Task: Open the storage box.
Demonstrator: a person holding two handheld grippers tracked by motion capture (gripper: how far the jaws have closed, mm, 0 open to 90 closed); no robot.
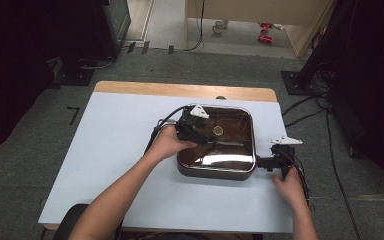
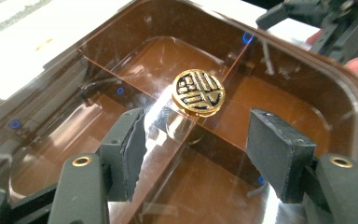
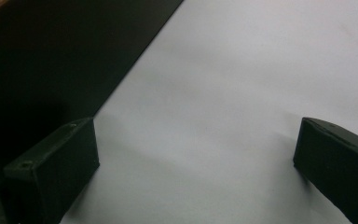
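Reaching for the gold knob [image 2: 198, 92] on the brown box's clear lid [image 2: 121, 116] with the left gripper [image 2: 198, 149].

The knob sits dead ahead, just beyond the parted jaws, nothing pinched yet. One box [image 1: 216, 172], one lid, one knob, at the table's [image 1: 105, 150] middle. The right gripper [image 1: 260, 162], jaws wide and empty, rests beside the box's right wall, farther from the knob.

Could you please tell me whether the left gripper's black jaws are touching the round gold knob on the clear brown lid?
Apart. The left gripper view shows the left gripper open, with the gold knob lying beyond its fingertips.
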